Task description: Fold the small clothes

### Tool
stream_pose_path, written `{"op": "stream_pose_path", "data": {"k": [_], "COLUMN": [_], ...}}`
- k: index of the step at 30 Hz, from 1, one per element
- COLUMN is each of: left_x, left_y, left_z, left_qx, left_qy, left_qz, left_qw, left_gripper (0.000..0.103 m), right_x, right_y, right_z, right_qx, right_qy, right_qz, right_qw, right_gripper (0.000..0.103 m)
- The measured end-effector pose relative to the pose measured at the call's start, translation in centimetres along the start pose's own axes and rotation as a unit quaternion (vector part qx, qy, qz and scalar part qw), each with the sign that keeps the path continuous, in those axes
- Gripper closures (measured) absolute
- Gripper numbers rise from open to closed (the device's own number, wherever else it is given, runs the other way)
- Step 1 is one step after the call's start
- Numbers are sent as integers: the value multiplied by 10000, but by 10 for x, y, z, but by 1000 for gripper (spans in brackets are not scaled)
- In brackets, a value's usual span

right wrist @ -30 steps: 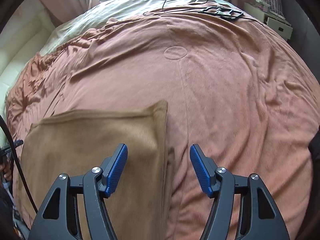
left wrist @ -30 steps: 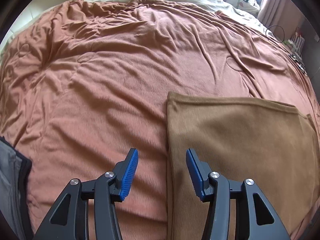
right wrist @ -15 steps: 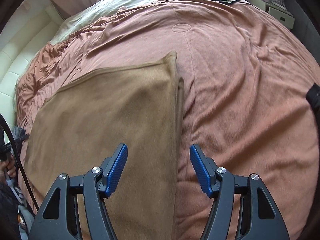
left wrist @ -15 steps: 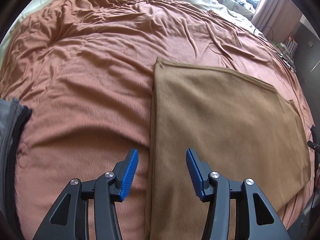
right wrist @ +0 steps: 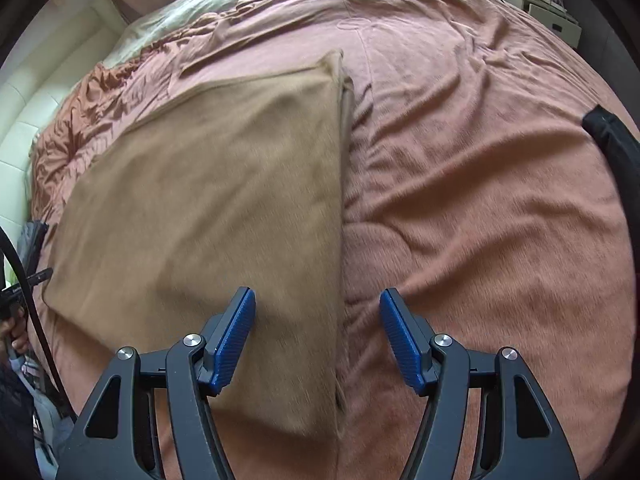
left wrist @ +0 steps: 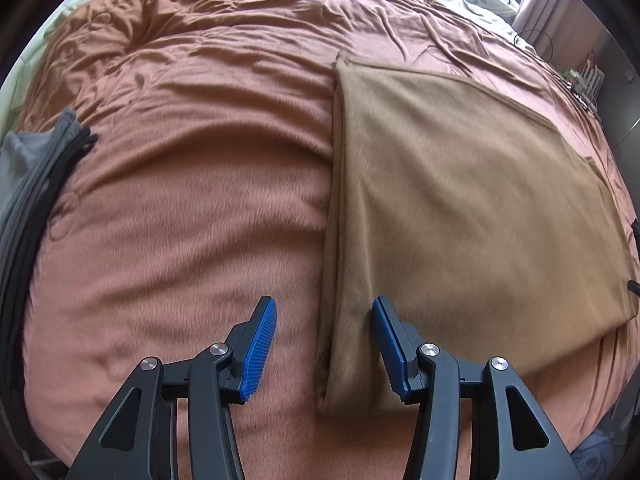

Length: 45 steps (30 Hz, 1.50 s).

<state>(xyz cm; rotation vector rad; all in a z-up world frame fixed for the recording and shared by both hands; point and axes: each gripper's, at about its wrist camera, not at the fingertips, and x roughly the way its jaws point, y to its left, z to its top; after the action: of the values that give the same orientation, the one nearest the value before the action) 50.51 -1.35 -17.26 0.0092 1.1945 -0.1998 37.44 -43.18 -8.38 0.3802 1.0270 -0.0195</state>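
Two grippers hang with jaws spread and nothing held over a tan garment (left wrist: 460, 200) lying flat, already doubled, on the rust-coloured bedspread (left wrist: 180, 200). The left gripper (left wrist: 322, 344) straddles the garment's left edge near its close corner; the right gripper (right wrist: 316, 336) straddles the opposite edge. For a clean next fold, each should probably pinch all layers at its near corner together, lift evenly, and carry both corners to the far edge without dragging.
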Motion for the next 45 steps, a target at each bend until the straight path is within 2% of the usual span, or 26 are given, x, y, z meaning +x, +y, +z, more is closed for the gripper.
{"op": "stream_pose_path", "data": {"k": [6,10,16,19,23,26,30,34,37,42,45], "left_x": [-7,-12,-19,-25,-29,-28,-22,-13,-12,-6,-3], "left_y": [15,17,12,16,25,24,27,34,37,39,38], "left_z": [-23,-31,-41,-44,-41,-41,-43,-46,-45,-41,-39], "left_qx": [-166,-105,354,346,-87,-209,-616,-1101,-1242,-1514,-1548], "left_qy": [-8,-4,117,142,156,194,274,377,400,499,507], "left_qz": [-157,-89,99,53,-499,-762,-1192,-1633,-1777,-2114,-2203], "left_qw": [9997,9999,9993,9993,9986,9967,9906,9797,9754,9643,9617], "left_gripper": [51,51,49,49,48,47,47,46,43,42,42], "right_x": [-6,-13,-29,-47,-58,-56,-48,-35,-25,-15,-10], "right_y": [-2,-4,-4,-10,-24,-33,-46,-55,-62,-72,-75], "right_z": [-24,-38,-51,-54,-58,-60,-65,-71,-74,-72,-71], "right_qx": [166,145,114,305,775,1114,1549,1783,1971,2112,2157], "right_qy": [12,20,186,64,-104,-189,-229,-113,-63,-121,-176], "right_qz": [101,84,-181,86,893,1362,1914,2049,2214,2320,2383], "right_qw": [9998,9999,9996,9995,9929,9842,9689,9623,9550,9494,9468], "right_gripper": [40,40,40,40,40,40,47,47,47,51,51]}}
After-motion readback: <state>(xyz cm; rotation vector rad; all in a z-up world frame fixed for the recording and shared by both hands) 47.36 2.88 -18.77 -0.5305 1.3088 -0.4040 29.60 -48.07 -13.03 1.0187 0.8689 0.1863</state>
